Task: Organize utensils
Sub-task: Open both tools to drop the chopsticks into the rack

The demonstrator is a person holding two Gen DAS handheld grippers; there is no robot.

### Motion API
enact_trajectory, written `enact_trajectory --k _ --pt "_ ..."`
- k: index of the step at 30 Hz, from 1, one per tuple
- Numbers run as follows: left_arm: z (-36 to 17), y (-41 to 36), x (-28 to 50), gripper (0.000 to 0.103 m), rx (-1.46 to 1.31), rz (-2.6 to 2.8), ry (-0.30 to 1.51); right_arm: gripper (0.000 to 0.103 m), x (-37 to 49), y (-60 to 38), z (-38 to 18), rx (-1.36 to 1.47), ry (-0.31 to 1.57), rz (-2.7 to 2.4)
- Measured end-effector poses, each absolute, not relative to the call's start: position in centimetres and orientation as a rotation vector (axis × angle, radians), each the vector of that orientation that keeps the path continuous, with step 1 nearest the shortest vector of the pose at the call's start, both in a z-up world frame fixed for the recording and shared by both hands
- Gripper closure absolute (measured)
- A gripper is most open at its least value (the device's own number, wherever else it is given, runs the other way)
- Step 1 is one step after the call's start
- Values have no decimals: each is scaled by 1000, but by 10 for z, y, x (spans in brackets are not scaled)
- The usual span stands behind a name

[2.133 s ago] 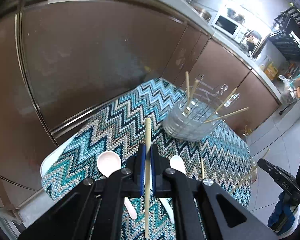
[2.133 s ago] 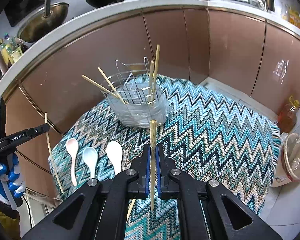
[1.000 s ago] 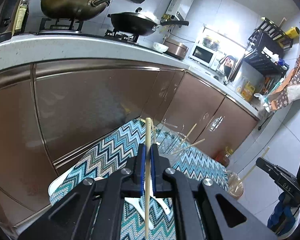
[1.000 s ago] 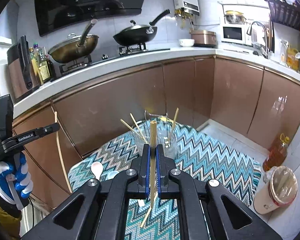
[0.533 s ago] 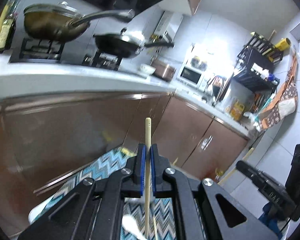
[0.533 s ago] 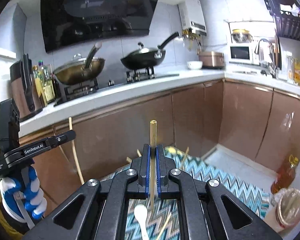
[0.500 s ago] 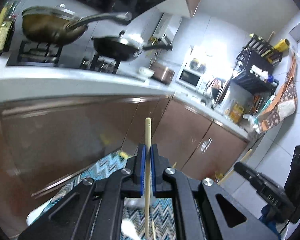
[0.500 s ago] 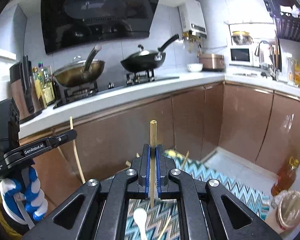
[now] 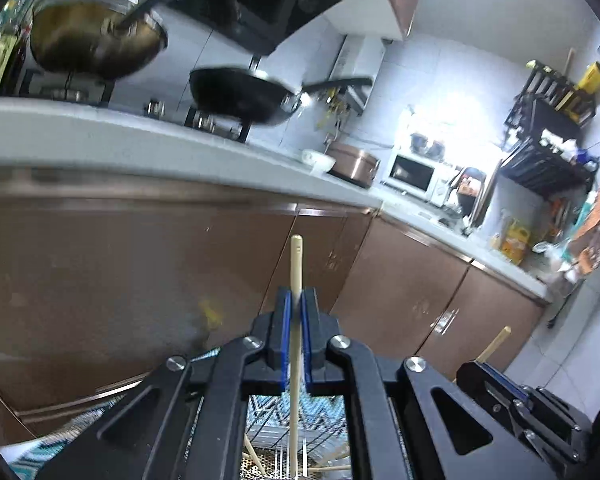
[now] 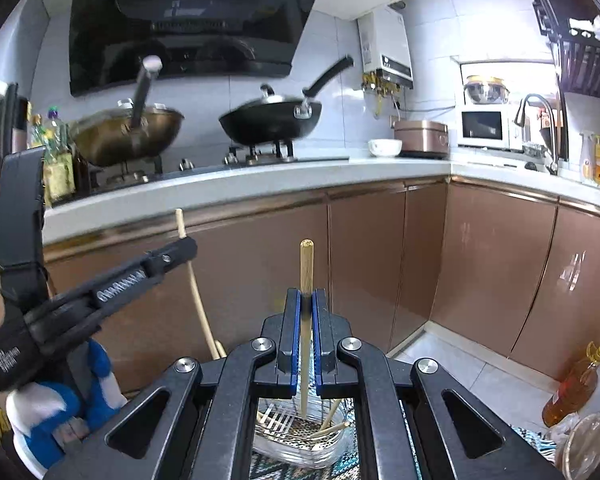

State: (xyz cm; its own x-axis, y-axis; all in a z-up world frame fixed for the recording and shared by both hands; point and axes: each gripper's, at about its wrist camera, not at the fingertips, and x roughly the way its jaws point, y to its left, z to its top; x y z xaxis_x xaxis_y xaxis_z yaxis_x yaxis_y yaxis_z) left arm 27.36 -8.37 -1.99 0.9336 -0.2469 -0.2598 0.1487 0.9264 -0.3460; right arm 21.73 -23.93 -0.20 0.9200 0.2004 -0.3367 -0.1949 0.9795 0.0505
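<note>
My left gripper (image 9: 295, 300) is shut on a pale chopstick (image 9: 295, 264) that stands upright between its blue pads. Its lower end hangs over the wire utensil holder (image 9: 284, 456), seen through the gripper frame. My right gripper (image 10: 306, 300) is shut on a wooden chopstick (image 10: 306, 268), also upright, with its lower end reaching into the clear holder (image 10: 300, 440), where several chopsticks lean. In the right wrist view the left gripper (image 10: 180, 250) comes in from the left with its chopstick (image 10: 192, 276), held by a gloved hand (image 10: 56, 400). The right gripper (image 9: 488, 364) shows at the lower right of the left wrist view.
Brown cabinet doors (image 10: 480, 272) and a white counter (image 10: 260, 180) run behind. On the hob stand a brass wok (image 10: 128, 132) and a black wok (image 10: 272, 120). An oil bottle (image 10: 572, 388) and a covered bin (image 10: 592, 440) stand on the floor at right. Zigzag cloth (image 10: 292, 470) lies under the holder.
Both grippers have moved in toward the holder and come closer together. The holder has slid from ahead to beneath the fingers, and the spoons on the cloth have dropped out of view.
</note>
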Motion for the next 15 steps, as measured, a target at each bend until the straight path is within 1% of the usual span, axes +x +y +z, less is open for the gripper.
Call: enact_trajectory --k 4,5,7,9,10,11,13,15 --pt "-55 -94 288 99 -314 -204 350 98 231 -240 -36 20 403 203" --pt "-60 -96 289 96 -310 -209 360 97 234 -240 -44 17 421 205" --pt "-63 -96 286 96 -308 -236 369 97 234 -240 -53 9 439 202" --pt "-55 -95 278 88 -298 -258 369 91 230 -243 -53 11 446 197" --pt "-49 -93 272 80 -292 -268 363 89 226 -244 -50 14 443 194" --pt "-40 -89 264 75 -285 -277 351 87 220 -246 -43 18 435 193" --pt "-22 -79 244 71 -270 -280 321 85 208 -246 -30 17 418 190" --pt "-3 -63 220 67 -254 -285 286 78 193 -247 -13 12 391 184"
